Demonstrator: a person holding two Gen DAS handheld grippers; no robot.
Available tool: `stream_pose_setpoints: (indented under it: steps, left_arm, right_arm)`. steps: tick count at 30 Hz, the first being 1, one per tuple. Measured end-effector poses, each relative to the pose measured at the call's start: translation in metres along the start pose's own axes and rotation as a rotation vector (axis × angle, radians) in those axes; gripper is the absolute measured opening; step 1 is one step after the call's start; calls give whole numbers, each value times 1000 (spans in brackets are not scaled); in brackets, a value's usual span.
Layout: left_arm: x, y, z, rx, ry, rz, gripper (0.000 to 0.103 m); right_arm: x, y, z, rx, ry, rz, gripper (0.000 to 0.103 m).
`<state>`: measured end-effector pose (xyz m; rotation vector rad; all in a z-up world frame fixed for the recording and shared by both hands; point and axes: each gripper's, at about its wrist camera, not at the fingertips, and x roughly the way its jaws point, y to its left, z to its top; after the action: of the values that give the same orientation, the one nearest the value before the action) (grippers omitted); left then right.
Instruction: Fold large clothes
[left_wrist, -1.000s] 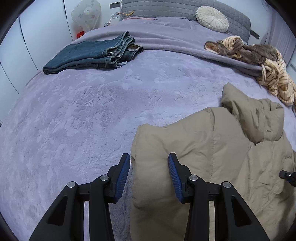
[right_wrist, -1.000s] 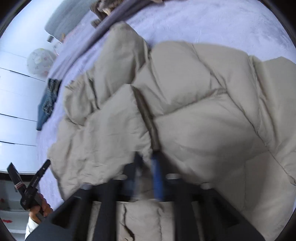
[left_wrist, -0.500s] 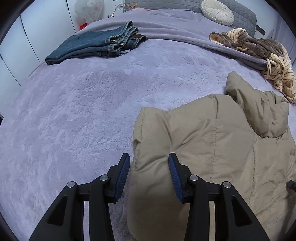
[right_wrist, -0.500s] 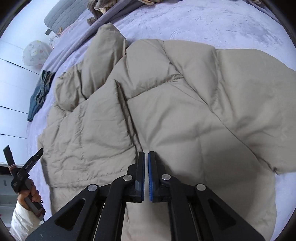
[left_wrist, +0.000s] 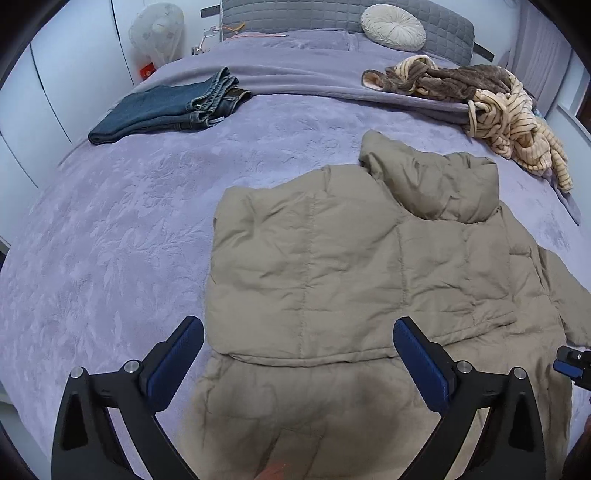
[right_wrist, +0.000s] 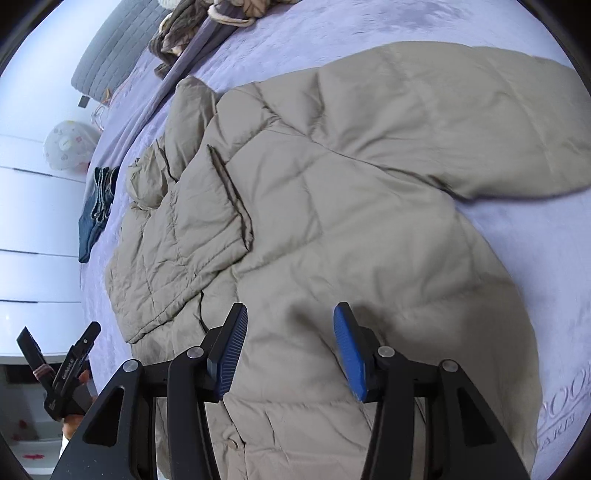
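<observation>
A beige puffer jacket (right_wrist: 332, 206) lies spread on a lavender bedspread (right_wrist: 498, 229), one panel folded across its middle. Above its hem, the right gripper (right_wrist: 290, 349) has just been opening, blue pads apart, nothing between. Folded jeans (right_wrist: 96, 206) lie far left.

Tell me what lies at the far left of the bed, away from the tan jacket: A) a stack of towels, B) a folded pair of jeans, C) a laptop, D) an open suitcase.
B: a folded pair of jeans lies on the purple bedspread, well clear of the tan jacket.
</observation>
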<state>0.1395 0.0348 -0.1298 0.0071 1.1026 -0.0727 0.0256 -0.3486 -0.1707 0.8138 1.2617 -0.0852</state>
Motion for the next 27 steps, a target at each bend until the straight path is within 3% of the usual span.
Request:
stream_pose_setpoints:
  steps: [8,10,12,13,17,20,23,27]
  left_arm:
    - [-5,-52,-8,38,72,-43,103]
    - [-2,-64,-9,46,89,-49,103]
    - [0,-79,-12,75,112,-67,103]
    - [2,-86,-14,91,125,-77,103]
    - [3,-116,-23,143,141,-102,103]
    - [2,-133,-26,165,146,-115,103]
    - [1,-147,-27,178,150,-129,103]
    - [3,-159,-26,189,150,-129,103]
  right_arm:
    - [-22,-32,-6,49,-52,34,82]
    - [-30,-44,-3,78,-86,58,84]
    - [-37,-61,0,122,-112,88,100]
    - [-42,-71,2,148,-129,104,103]
    - [-54,-114,11,271,-169,183,103]
    - [-65,-148,22,349,-193,161,103]
    - [-79,-192,34,462,-263,158,103]
    - [-88,-254,49,648,-357,240,103]
